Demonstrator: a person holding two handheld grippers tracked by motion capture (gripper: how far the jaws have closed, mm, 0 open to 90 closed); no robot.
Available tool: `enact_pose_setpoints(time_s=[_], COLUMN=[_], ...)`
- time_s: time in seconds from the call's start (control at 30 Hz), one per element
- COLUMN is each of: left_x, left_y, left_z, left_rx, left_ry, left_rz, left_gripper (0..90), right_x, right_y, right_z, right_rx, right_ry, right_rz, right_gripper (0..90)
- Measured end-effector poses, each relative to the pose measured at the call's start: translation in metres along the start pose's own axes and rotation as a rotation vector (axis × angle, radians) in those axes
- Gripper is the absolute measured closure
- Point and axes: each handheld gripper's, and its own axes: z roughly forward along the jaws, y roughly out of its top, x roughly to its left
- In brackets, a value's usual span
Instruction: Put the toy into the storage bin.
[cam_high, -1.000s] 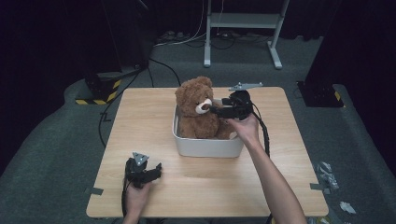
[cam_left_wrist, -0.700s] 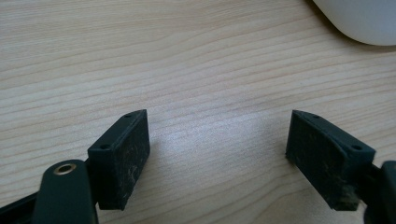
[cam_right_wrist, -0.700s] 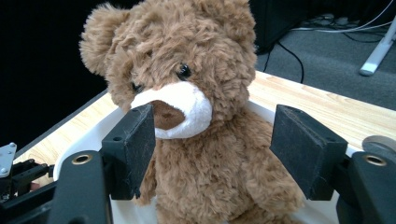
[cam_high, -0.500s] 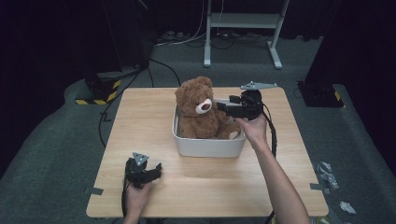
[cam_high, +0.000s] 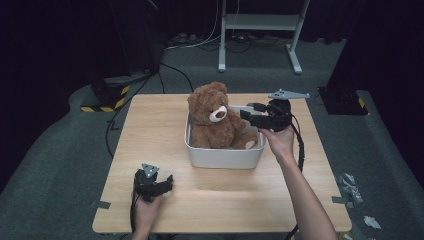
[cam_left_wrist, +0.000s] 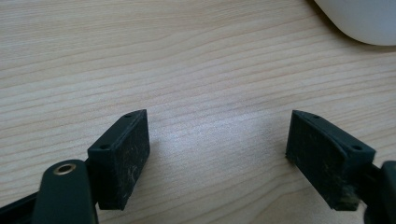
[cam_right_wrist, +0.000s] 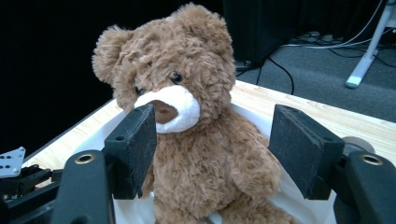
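Wooden table (cam_high: 150, 130) bears the teddy bear (cam_high: 216, 119) seated in its white tub (cam_high: 222, 156), so my right gripper (cam_high: 246, 112) hangs beside it, jaws apart and empty, left gripper (cam_high: 169, 180) resting open near me.

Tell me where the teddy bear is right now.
In the high view the teddy bear sits upright in the white tub at the table's middle, just left of the open right hand-held gripper.

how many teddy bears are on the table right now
1. The brown teddy bear sits upright in the white bin at the middle of the table, facing the open right gripper. Anything under it in the bin would be hidden.
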Motion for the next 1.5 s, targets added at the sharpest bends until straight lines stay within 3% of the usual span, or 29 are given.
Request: enact_pose_setpoints(time_s=[0.67,0.9,1.5], left_x=[0.0,0.0,-0.001], left_y=[0.0,0.0,0.0], left_z=[-0.001,-0.001,0.0], left_rx=[0.007,0.007,0.006], left_ry=[0.005,0.006,0.006], left_rz=[0.003,0.001,-0.013], left_gripper=[21.1,21.1,21.1], right_x=[-0.007,-0.012,-0.022], right_y=[-0.014,-0.017,-0.029], right_z=[-0.013,-0.029,-0.055], right_rx=[-0.028,-0.057,-0.07], right_ry=[0.014,0.0,-0.029], right_rz=[0.011,0.026,0.034], right_gripper=[33.2,33.2,33.2])
